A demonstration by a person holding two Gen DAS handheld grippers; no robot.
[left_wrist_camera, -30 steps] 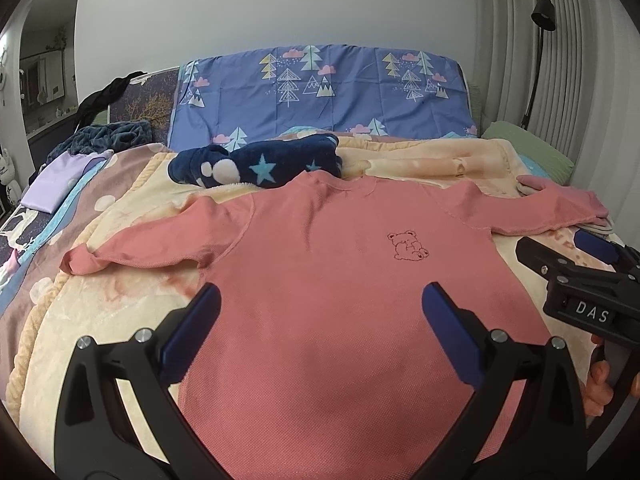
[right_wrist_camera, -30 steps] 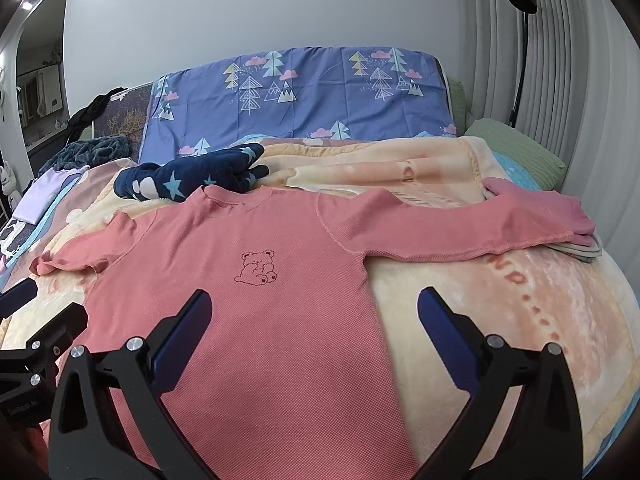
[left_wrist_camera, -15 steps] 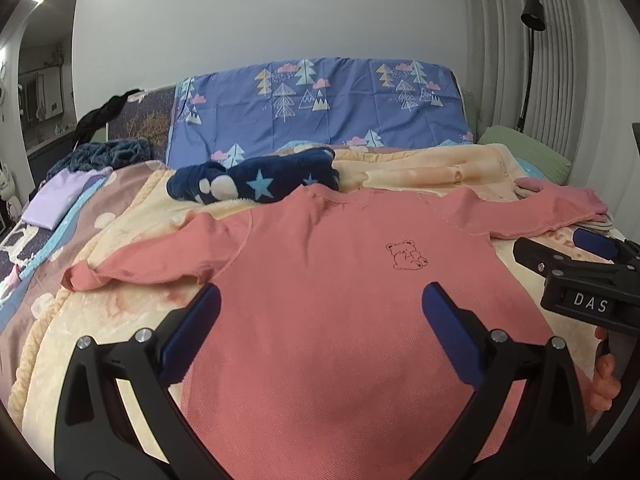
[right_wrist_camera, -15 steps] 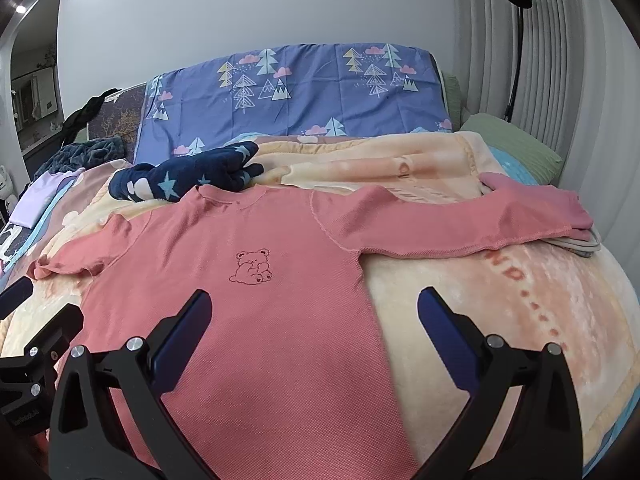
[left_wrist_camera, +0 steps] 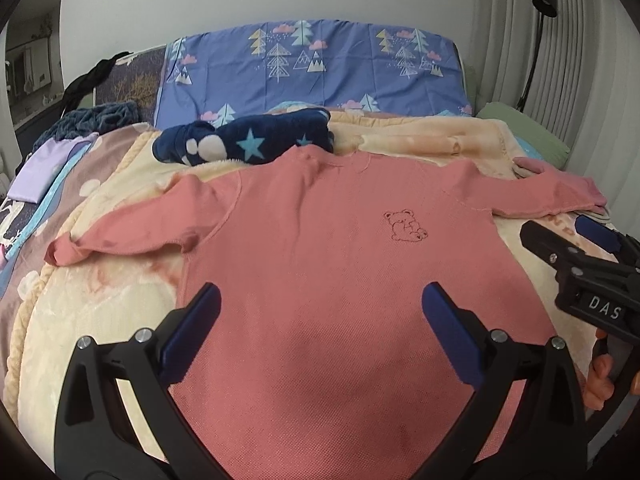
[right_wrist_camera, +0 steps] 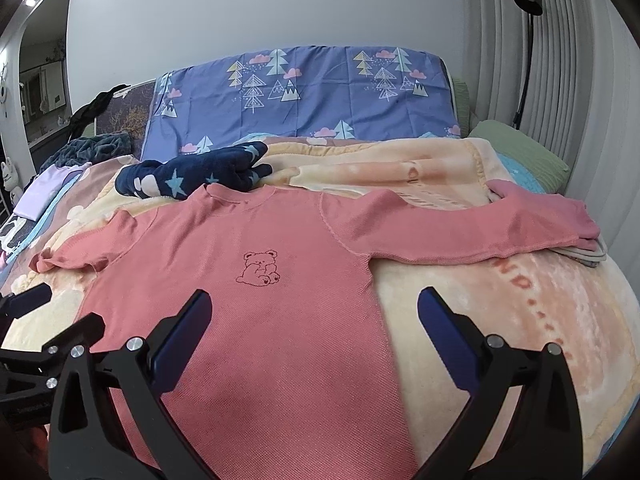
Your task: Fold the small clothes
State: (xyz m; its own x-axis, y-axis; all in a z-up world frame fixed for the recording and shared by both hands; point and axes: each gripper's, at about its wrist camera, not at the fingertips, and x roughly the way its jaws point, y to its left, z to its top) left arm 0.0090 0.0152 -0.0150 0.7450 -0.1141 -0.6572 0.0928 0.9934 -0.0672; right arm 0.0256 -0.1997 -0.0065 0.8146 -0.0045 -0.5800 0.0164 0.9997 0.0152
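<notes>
We see the pink shirt (left_wrist_camera: pixel 340 264) lying flat and face up on the cream blanket (left_wrist_camera: pixel 104 304), collar away from us, its long axis running from the near hem up to the neck and both sleeves stretched out sideways. Starting at the left, the left sleeve (left_wrist_camera: pixel 132 224) ends crumpled near the blanket's edge, and our left gripper (left_wrist_camera: pixel 320 320) hovers over the lower body of the shirt, jaws spread wide with nothing between them. Further right, the bear print (right_wrist_camera: pixel 259 269) sits on the chest, and our right gripper (right_wrist_camera: pixel 314 322) hangs just over the shirt's right side seam, likewise wide open and empty. So each sleeve lies ahead and outward of the gripper on its own side; we judge a sleeve fold comes next. The right view shows the right sleeve (right_wrist_camera: pixel 460 232) ending on a small stack of folded clothes (right_wrist_camera: pixel 588 248); the left view alone shows fingers (left_wrist_camera: pixel 600 380) on the right gripper's handle.
</notes>
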